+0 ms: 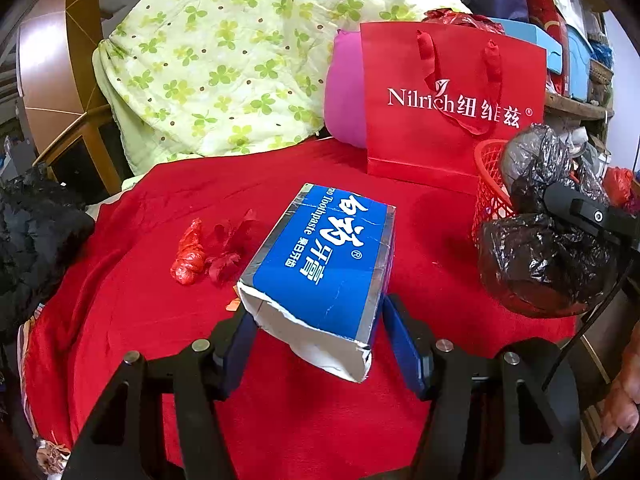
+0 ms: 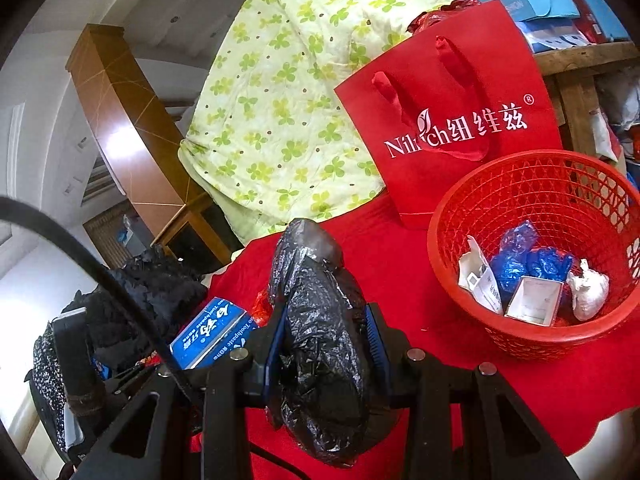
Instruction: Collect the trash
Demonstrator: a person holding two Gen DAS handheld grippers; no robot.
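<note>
The left gripper (image 1: 318,332) is clamped on the near, torn-open end of the blue cardboard toothpaste box (image 1: 324,256). Its blue pads press both long sides, so the box juts forward, clear of the red cloth (image 1: 312,412) covering the table.

The right gripper (image 2: 326,344) is closed on a crumpled black plastic bag bundle (image 2: 320,320), gripped approx. mid-body so both ends bulge past the jaws.

The red plastic mesh basket (image 2: 532,176) stands to the right on the cloth, in front of the red paper gift bag (image 2: 452,120). It already holds blue wrappers, a small white box and a white wad, so it likely serves as the trash bin.

Remaining on the cloth, left of the box: a red plastic twist (image 1: 190,256) and red scraps (image 1: 232,240).

Both loads appear held for transfer to the basket; the bundle is nearer it.
</note>
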